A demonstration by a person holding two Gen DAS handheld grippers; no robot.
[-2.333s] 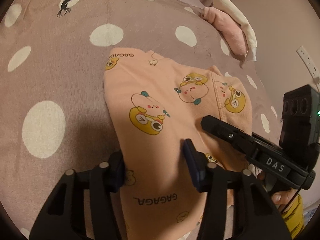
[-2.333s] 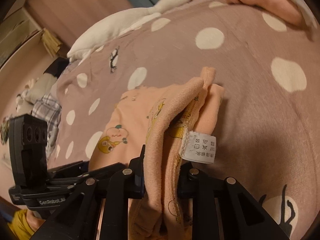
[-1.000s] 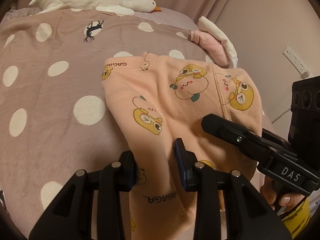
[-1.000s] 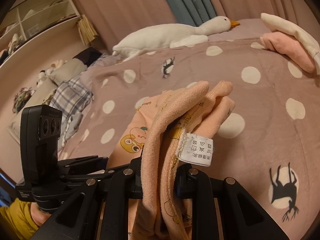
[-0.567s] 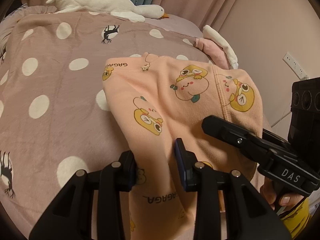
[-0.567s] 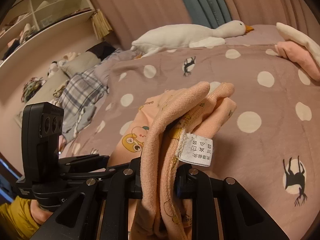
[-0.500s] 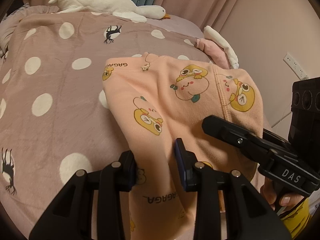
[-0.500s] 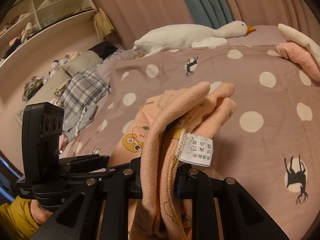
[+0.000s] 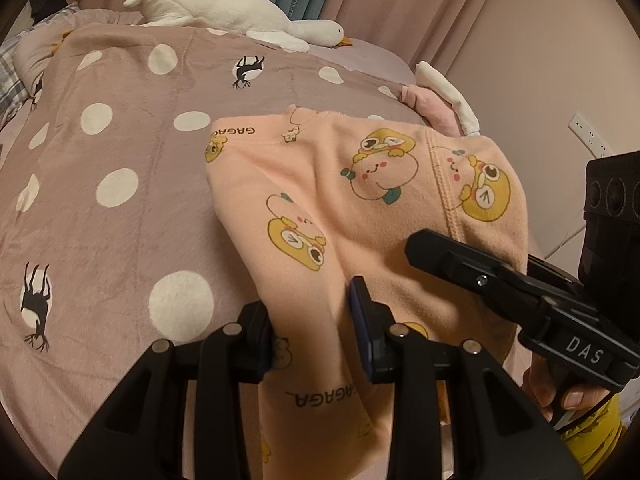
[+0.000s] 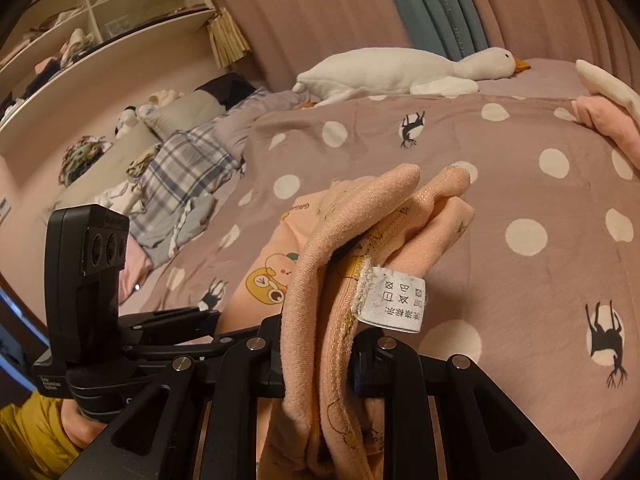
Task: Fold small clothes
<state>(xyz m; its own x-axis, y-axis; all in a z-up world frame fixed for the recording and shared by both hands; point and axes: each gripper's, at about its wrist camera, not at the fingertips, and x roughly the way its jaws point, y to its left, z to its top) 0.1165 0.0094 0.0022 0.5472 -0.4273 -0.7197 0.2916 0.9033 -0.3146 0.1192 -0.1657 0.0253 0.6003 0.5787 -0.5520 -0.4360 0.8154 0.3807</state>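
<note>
Since the earlier frames both hands have drawn back and up, so more of the dotted blanket (image 9: pixel 120 184) and the whole plush goose (image 9: pixel 224 12) now show, while the peach garment (image 9: pixel 360 208) hangs above the bed unchanged in the grips. There are two grippers and one garment: the left gripper (image 9: pixel 312 320) is clamped on one bunched edge, and the right gripper (image 10: pixel 320 354) is narrowly closed on the thick folded waistband beside the white care label (image 10: pixel 394 300). The garment's lower part is cut off below both views, and its far end hides behind its own folds.
</note>
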